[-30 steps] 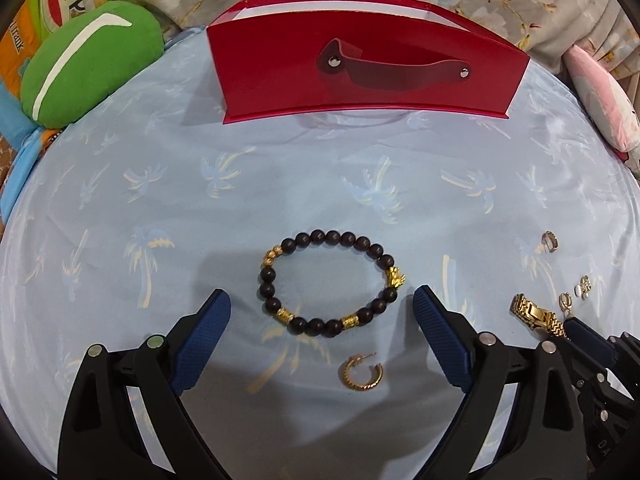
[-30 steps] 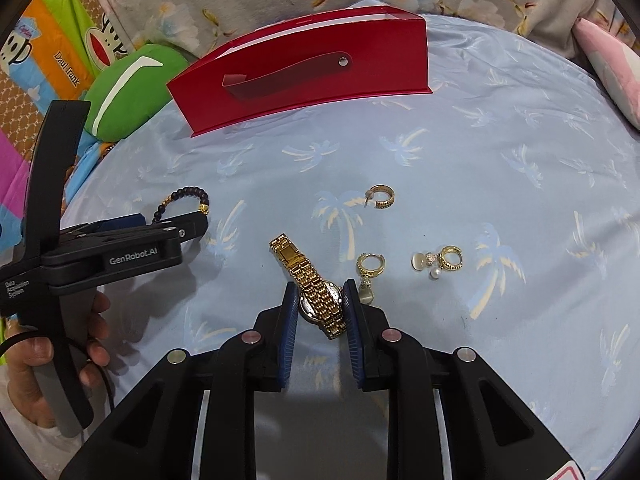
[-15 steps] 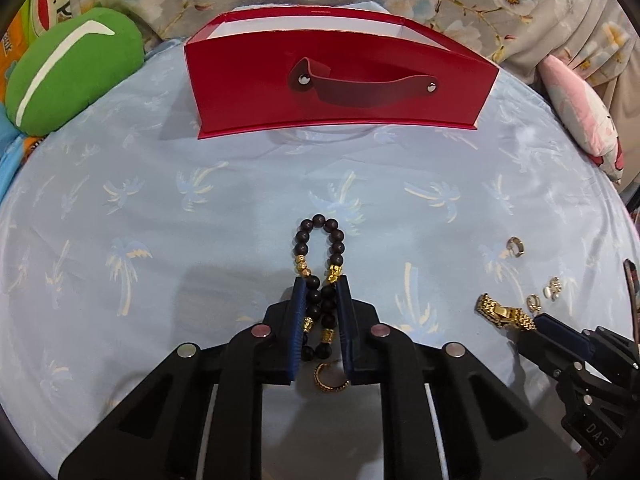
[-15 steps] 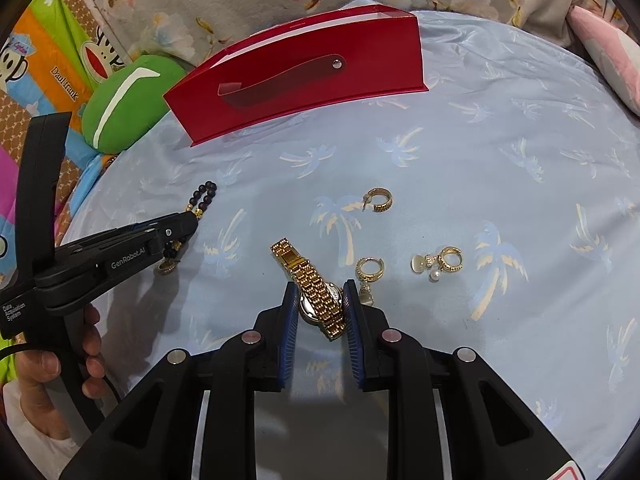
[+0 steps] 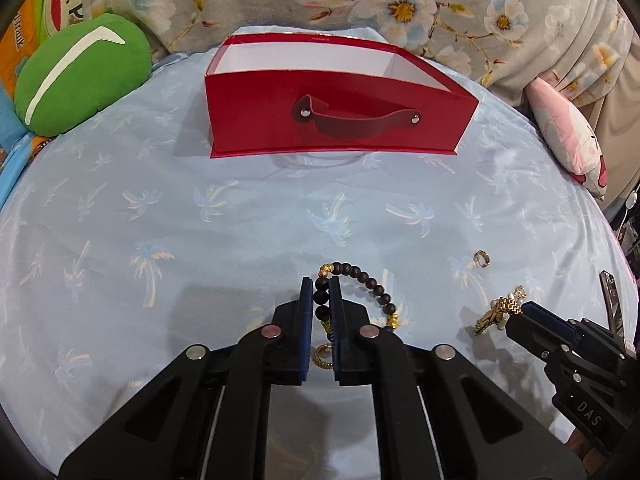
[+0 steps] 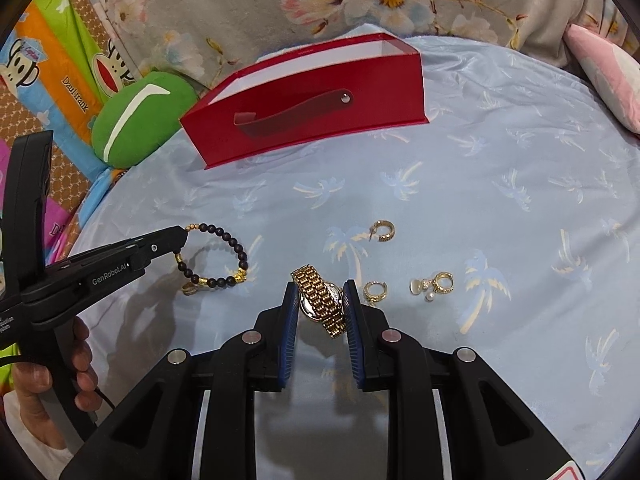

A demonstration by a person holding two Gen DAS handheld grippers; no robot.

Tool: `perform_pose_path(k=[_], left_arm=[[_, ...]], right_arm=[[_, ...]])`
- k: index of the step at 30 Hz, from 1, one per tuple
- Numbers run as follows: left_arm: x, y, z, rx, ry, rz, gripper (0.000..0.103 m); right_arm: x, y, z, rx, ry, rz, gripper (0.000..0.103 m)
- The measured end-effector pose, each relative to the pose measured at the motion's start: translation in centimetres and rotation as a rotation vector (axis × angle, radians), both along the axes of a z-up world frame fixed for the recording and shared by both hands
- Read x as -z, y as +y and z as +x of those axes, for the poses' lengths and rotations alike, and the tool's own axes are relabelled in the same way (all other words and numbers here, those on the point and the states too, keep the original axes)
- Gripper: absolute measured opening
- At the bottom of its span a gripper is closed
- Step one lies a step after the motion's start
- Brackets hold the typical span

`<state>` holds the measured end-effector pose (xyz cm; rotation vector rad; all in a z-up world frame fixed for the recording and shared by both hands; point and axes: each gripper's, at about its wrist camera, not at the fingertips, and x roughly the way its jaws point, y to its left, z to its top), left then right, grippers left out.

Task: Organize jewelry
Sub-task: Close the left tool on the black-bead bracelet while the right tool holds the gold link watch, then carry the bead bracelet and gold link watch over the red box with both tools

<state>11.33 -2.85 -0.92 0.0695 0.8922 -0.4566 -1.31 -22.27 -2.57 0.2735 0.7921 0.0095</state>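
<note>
My left gripper (image 5: 321, 292) is shut on a dark bead bracelet with gold charms (image 5: 362, 278) and holds it lifted above the blue cloth; the bracelet also shows in the right wrist view (image 6: 224, 256). My right gripper (image 6: 320, 300) is shut on a gold watch (image 6: 322, 300), lifted off the cloth; the watch shows in the left wrist view (image 5: 498, 312). An open red box with a strap handle (image 5: 336, 120) stands at the back, also in the right wrist view (image 6: 308, 100). A gold hoop earring (image 5: 322, 358) lies under the left gripper.
Loose gold earrings lie on the cloth: a hoop (image 6: 383, 231), a small hoop (image 6: 374, 291), and a pearl pair (image 6: 436, 285). A green cushion (image 5: 80, 76) sits at the back left and a pink pillow (image 5: 568, 136) at the right edge.
My left gripper closed on the bead bracelet and lifted it toward the box. My right gripper, shut on the watch, raised it off the cloth.
</note>
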Motion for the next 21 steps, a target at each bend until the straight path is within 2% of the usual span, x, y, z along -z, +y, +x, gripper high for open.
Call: perform_pose_path(k=[14, 21], left_arm=[[-6.7, 2.4, -1.8, 0.014, -0.099, -0.047, 0.007], [-10.5, 3.8, -1.4, 0.002, -0.192, 0.001, 0.007]], right_arm=[[-5.3, 0.0, -1.0, -0.009, -0.128, -0.057, 0.021], [-8.0, -0.2, -0.1, -0.020, -0.183, -0.101, 0.021]])
